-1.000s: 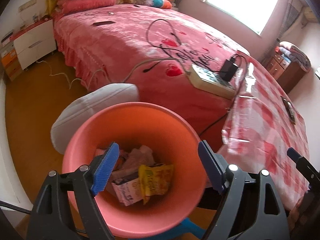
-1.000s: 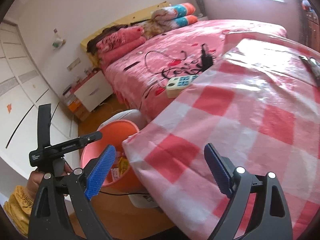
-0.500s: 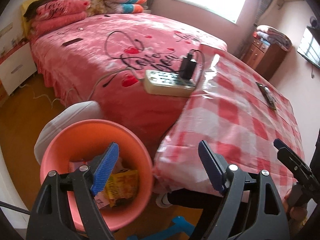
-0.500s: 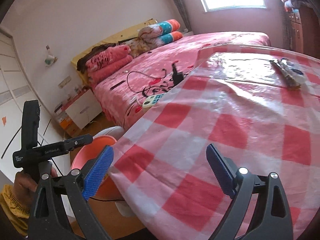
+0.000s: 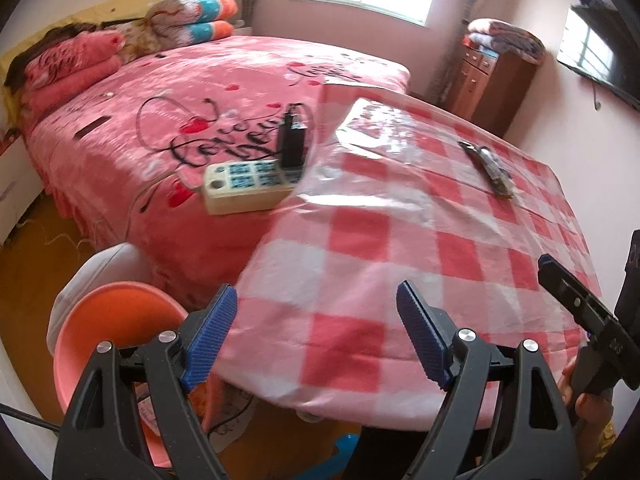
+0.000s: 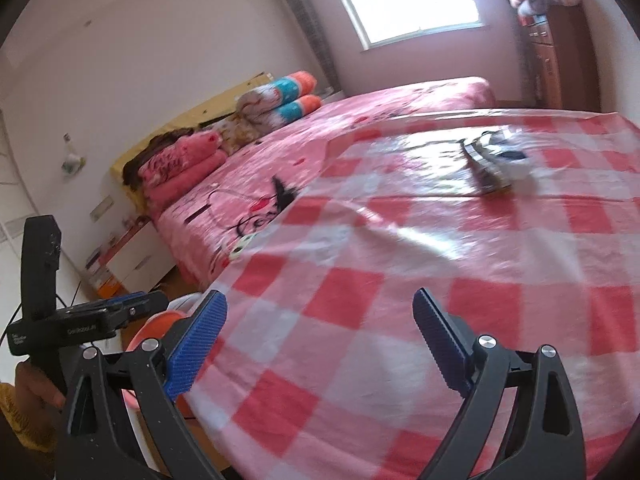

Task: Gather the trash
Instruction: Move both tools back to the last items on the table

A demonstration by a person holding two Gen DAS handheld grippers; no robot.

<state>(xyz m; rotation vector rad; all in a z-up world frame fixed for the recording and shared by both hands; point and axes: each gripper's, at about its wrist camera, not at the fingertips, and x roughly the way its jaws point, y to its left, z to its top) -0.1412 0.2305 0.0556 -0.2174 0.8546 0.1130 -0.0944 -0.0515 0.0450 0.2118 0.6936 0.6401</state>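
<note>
A crumpled dark and white wrapper (image 5: 486,166) lies far back on the table (image 5: 400,240) with the red and white checked plastic cloth; the right wrist view shows the wrapper (image 6: 490,160) well ahead of my right gripper. My left gripper (image 5: 316,336) hangs open and empty over the table's near corner. The orange-pink bin (image 5: 116,320) stands on the floor at its lower left, with trash inside mostly hidden behind the finger. My right gripper (image 6: 320,344) is open and empty above the cloth (image 6: 400,260). The bin's rim (image 6: 154,326) peeks out at lower left.
A bed with a pink cover adjoins the table, with a power strip and black charger (image 5: 252,180) at its edge. A white cushion (image 5: 104,268) sits behind the bin. A wooden cabinet (image 5: 492,84) stands at the back right. A white nightstand (image 6: 132,256) is beside the bed.
Both grippers swung right, away from the bin and over the table. The left one rose off the bin's mouth. The right one's jaws widened slightly, and the wrapper came into view.
</note>
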